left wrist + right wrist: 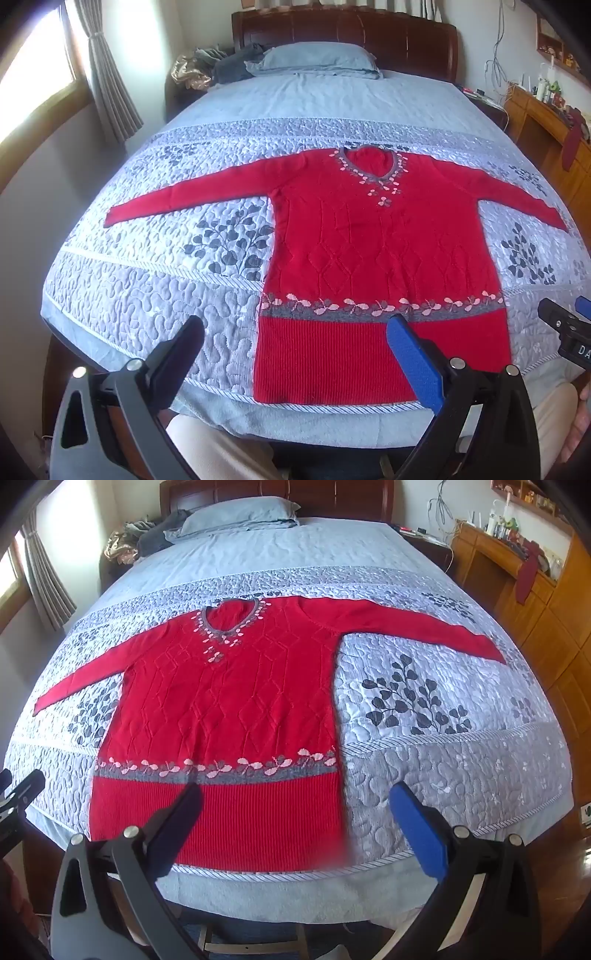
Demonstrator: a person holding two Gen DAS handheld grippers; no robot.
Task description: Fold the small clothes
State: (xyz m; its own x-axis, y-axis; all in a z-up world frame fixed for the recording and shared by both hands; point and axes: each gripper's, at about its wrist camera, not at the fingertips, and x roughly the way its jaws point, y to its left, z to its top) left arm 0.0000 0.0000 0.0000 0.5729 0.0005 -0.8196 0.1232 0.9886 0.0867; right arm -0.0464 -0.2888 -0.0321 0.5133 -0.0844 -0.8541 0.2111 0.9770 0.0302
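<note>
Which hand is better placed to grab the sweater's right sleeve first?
Right, probably. The right tool hangs open over the red sweater hem's right corner, nearer that sleeve. The left tool is open over the left corner.

Only one piece of lettering is legible. On the black body of my right gripper (pixel 570 328), seen at the right edge of the left wrist view, white capitals read "DA"; the rest of the word runs out of frame. The items on the wooden shelf (pixel 517 546) by the wall are too small to read. No numbers or signs legible elsewhere.
</note>
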